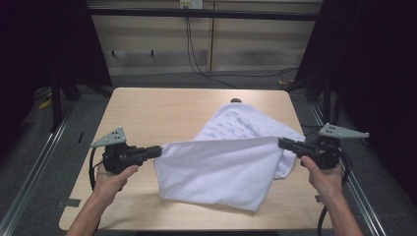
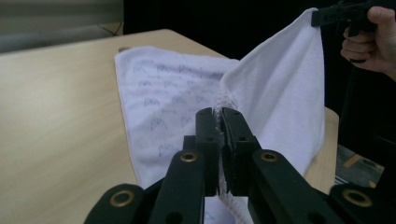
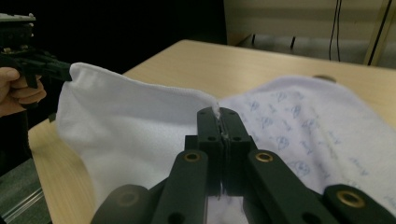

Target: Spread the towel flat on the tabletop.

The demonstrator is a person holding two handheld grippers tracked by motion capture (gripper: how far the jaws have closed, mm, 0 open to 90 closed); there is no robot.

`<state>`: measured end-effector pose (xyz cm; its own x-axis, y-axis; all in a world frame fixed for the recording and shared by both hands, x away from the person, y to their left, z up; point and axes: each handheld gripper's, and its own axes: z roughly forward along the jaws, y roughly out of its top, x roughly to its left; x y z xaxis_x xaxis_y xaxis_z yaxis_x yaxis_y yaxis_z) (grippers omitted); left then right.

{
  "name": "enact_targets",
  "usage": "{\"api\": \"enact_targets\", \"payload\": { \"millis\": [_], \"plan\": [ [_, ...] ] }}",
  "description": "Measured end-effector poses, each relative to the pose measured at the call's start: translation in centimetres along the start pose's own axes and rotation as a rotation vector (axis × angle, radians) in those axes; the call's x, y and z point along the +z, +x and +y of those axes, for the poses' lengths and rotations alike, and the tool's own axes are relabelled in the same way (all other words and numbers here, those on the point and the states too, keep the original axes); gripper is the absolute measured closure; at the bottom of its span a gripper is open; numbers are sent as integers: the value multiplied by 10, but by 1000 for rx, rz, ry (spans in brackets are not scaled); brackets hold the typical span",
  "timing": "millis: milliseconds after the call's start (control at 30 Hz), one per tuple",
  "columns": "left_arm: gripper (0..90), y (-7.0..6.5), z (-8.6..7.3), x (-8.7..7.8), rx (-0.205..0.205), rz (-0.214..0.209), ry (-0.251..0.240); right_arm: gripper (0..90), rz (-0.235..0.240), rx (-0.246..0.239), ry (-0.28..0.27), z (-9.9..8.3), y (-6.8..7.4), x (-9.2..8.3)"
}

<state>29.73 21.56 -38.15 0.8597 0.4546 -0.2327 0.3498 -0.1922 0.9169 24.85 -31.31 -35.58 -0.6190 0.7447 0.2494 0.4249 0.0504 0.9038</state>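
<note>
A white towel (image 1: 221, 167) lies partly on the tabletop (image 1: 147, 113), its near edge lifted and stretched between the two tools. The left tool (image 1: 158, 151) is clamped on the towel's left corner; in the left gripper view its jaws stand pressed together with the hem (image 2: 219, 105) caught between them. The right tool (image 1: 282, 143) pinches the opposite corner, and in the right gripper view a tuft of cloth (image 3: 216, 110) pokes out above its closed jaws. The raised edge runs nearly straight from tool to tool above the wood, and the cloth hangs from it in a loose fold whose lower edge touches the tabletop near the front rim. The far part, printed with faint blue marks (image 1: 236, 125), rests flat and reaches toward the back edge, where a small dark thing (image 1: 236, 101) sits just beyond it. The tabletop's left half is bare wood, with wide room on that side; on the right the towel comes near the side rim.
</note>
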Motion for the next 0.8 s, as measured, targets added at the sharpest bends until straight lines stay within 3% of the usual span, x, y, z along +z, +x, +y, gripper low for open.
{"api": "enact_targets", "payload": {
  "millis": [67, 167, 333, 367, 467, 500, 533, 567, 600, 633, 700, 767, 800],
  "plan": [
    [864, -9, 4, -8, 30, -8, -10, 892, 20, 7, -31, 3, 5, -11],
    [863, -19, -11, -19, 9, -43, -6, 892, 35, 8, -7, -6, 17, -21],
    [863, -40, -73, -21, -6, -89, 157, 892, 100, 16, 98, -62, 47, -25],
    [862, -43, -81, -22, -9, -100, 178, 891, 127, 23, 137, -78, 54, -25],
    [861, -54, -105, -29, -22, -106, 237, 889, 145, 19, 209, -107, 68, -30],
    [861, -54, -105, -29, -22, -106, 237, 887, 110, -1, 248, -113, 74, -33],
    [861, -57, -111, -33, -26, -102, 251, 887, 110, -1, 248, -113, 74, -33],
    [858, -64, -115, -41, 19, -110, 237, 881, 107, 31, 300, -125, 84, -41],
    [857, -66, -113, -45, -8, -132, 220, 862, 118, 32, 307, -128, 87, -44],
    [857, -68, -112, -49, -11, -152, 200, 823, 124, 28, 323, -132, 91, -47],
    [854, -72, -112, -51, 0, -174, 210, 778, 126, 33, 339, -133, 93, -48],
    [846, -74, -113, -56, 13, -196, 200, 710, 140, 36, 284, -126, 90, -53],
    [846, -75, -114, -57, 12, -212, 200, 710, 140, 36, 284, -126, 90, -53]
  ]
}}
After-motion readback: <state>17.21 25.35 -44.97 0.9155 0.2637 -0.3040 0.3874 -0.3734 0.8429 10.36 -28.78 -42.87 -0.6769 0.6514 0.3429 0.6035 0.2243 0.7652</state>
